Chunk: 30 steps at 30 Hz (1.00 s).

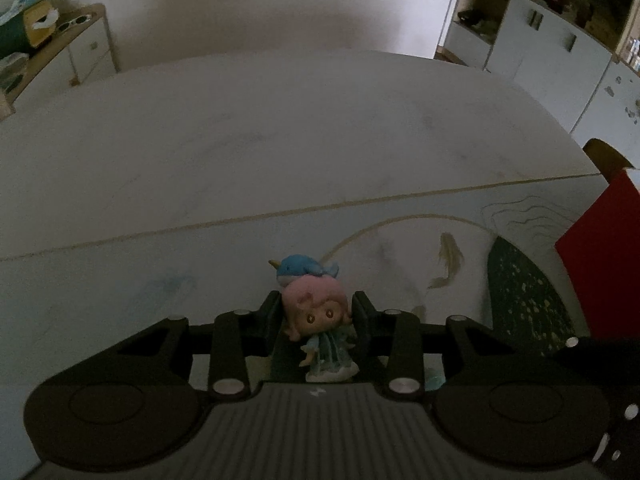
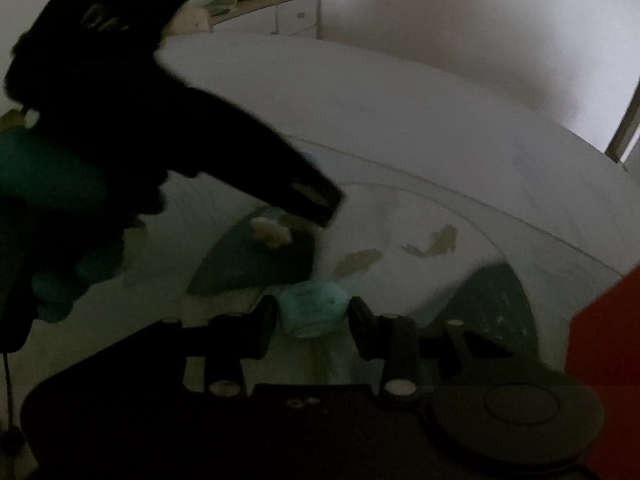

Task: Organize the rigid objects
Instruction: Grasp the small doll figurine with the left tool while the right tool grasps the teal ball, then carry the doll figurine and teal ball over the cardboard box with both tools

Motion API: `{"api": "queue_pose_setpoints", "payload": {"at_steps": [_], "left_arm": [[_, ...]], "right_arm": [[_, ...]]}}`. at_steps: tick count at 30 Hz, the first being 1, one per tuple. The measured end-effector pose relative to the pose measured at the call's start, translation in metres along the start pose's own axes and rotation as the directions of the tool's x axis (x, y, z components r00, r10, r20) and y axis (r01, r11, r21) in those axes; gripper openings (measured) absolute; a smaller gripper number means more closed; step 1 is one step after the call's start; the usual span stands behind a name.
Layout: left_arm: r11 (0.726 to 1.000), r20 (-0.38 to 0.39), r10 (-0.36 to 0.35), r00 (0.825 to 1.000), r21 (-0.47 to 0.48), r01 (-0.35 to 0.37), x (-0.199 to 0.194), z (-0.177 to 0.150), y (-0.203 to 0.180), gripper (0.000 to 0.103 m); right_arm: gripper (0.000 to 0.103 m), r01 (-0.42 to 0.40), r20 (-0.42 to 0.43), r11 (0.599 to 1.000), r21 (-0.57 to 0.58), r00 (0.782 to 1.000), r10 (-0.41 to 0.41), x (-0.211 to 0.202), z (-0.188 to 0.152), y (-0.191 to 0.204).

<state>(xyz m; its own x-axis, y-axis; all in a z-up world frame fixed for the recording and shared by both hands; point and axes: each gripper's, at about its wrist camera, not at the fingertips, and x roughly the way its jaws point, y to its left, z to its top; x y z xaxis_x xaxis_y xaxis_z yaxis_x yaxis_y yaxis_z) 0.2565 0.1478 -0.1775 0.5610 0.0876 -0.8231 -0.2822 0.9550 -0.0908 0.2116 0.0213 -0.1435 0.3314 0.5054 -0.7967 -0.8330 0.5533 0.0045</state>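
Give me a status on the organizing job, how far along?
Mid-way at best. Nothing visibly placed yet. In hand: left tongs are shut on the pink-haired figurine, and right tongs frame a teal toy, with contact too blurred to confirm. Left: both still sit over the painted mat, and neither is in the red box.

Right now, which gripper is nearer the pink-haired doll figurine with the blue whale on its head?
Left. The left gripper has its fingers on both sides of the pink-haired doll figurine; the right gripper brackets a teal object instead.
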Motion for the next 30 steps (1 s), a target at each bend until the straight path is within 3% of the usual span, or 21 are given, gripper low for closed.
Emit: {"api": "queue_pose_setpoints", "payload": {"at_steps": [6,13,18,30], "left_arm": [[1.000,0.005,-0.001,1.000,-0.018,0.002,-0.019,-0.009,0.002,0.037],[1.000,0.014,0.005,1.000,-0.026,-0.005,-0.044,-0.027,-0.001,0.037],[0.998,0.018,0.004,1.000,-0.064,-0.003,-0.066,-0.039,-0.003,0.037],[0.999,0.034,-0.020,0.999,-0.042,0.021,-0.125,-0.048,-0.051,0.037]], "right_arm": [[0.038,0.005,0.020,0.998,0.055,1.000,-0.006,-0.031,-0.004,0.001],[0.038,-0.009,0.074,0.995,0.102,0.997,0.001,-0.048,-0.010,-0.038],[0.038,-0.014,0.134,0.994,0.113,0.991,-0.001,-0.090,-0.018,-0.047],[0.038,0.029,0.180,0.995,0.098,0.983,-0.046,-0.150,-0.049,-0.099]]}}
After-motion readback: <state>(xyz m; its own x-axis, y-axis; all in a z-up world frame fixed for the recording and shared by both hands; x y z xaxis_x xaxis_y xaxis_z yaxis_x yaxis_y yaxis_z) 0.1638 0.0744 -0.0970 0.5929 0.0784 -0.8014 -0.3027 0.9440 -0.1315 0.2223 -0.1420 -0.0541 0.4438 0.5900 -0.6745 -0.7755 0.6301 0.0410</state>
